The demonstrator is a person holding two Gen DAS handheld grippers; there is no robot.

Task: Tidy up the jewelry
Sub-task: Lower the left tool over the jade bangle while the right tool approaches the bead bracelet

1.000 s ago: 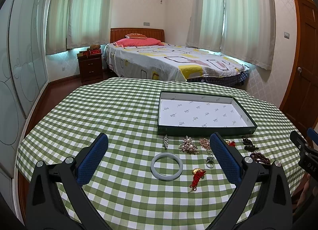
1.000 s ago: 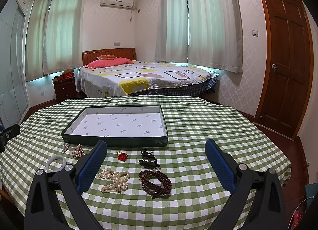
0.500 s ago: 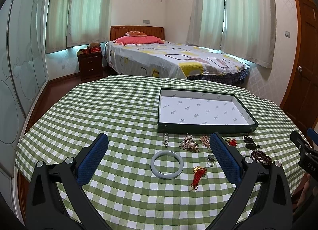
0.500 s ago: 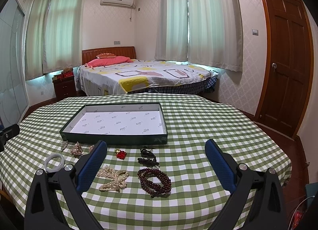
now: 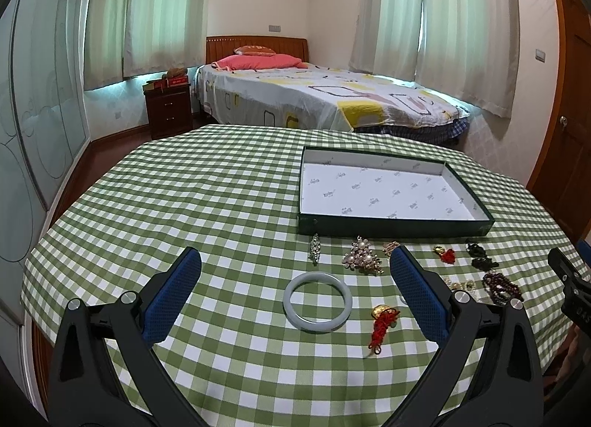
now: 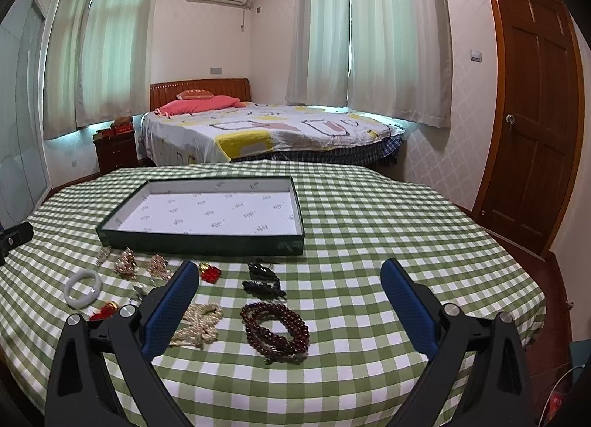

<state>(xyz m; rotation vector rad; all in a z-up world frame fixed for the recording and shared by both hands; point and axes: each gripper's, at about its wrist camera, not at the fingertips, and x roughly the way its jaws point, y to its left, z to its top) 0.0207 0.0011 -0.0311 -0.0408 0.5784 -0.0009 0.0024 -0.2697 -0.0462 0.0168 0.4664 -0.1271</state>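
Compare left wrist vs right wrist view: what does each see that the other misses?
Left wrist only: the open left claw framing the pale bangle, and the whole red tassel charm.

Right wrist only: the open right claw over the dark bead bracelet, the pearl piece seen nearly whole, and the full wooden door.

Both: the empty green tray, white inside, with the jewelry laid out in front of it on the checked tablecloth, and the bed behind.
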